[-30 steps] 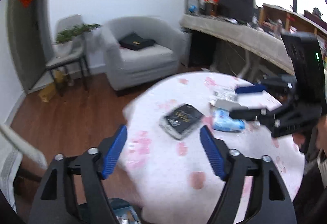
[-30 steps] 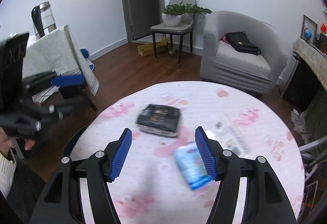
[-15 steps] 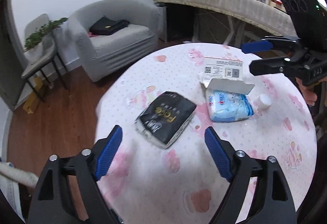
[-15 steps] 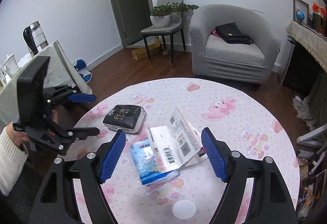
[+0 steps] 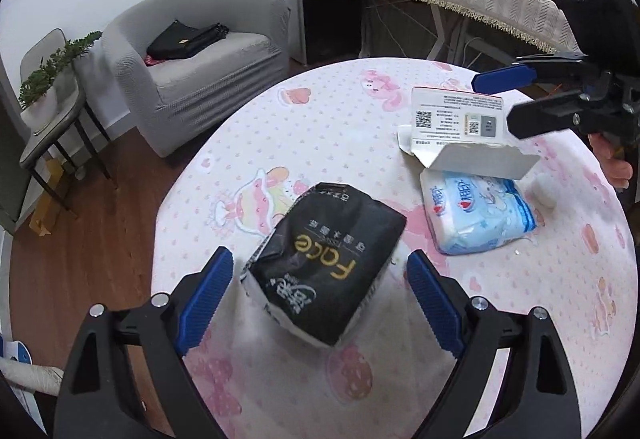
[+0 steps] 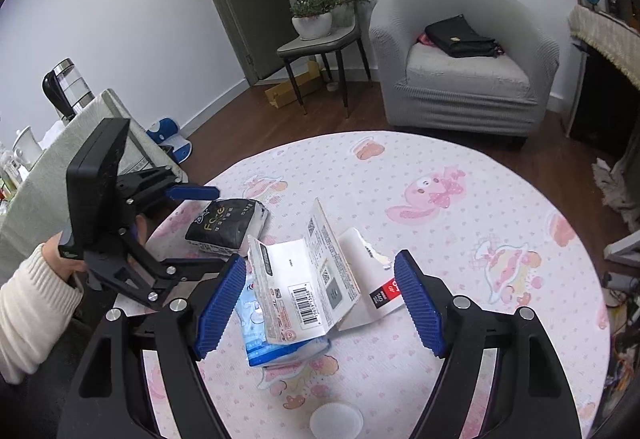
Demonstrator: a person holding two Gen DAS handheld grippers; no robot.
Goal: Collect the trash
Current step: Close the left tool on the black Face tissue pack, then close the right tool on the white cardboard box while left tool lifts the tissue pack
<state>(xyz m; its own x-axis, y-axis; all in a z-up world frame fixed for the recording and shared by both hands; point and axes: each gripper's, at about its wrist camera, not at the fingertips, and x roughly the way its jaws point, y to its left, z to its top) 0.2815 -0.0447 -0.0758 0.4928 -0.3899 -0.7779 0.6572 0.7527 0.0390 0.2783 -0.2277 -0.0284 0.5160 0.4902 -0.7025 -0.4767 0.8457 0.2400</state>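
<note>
Now both grippers sit lower and closer to the round table (image 5: 360, 111) than half a second ago. Left gripper (image 5: 320, 297) is wide open, straddling the black tissue pack (image 5: 328, 263), pads not touching it; gold lettering, crumpled near end. Right gripper (image 6: 320, 305) is also spread open over the torn white carton (image 6: 316, 279), which lies unfolded on the blue tissue pack (image 6: 260, 339). A white cap (image 6: 336, 419) lies near the table edge.
</note>
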